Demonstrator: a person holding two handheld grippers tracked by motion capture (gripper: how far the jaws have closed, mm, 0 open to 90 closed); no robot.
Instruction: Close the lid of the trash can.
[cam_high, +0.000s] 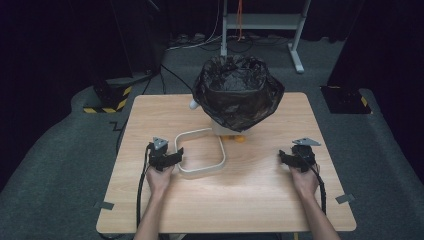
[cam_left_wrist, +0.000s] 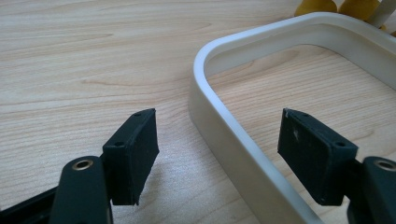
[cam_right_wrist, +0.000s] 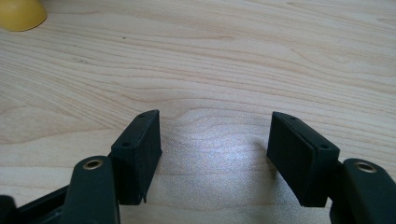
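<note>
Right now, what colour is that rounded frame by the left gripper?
The frame is cream white, plain with no pattern; the left gripper view shows it best.

Our left tongs (cam_high: 176, 154) straddle the near-left side of the cream ring frame (cam_high: 201, 171), whose wall rises between the spread jaws, with bare wood on either side of it. Ahead of our right tongs (cam_high: 286, 156) the bench (cam_high: 260, 195) lies open, with nothing between the jaws. At the far middle the bin in its black bag (cam_high: 238, 90) blocks the way, yellow pieces (cam_high: 239, 137) at its foot. Between ring and right tongs we have a wide open lane.
</note>
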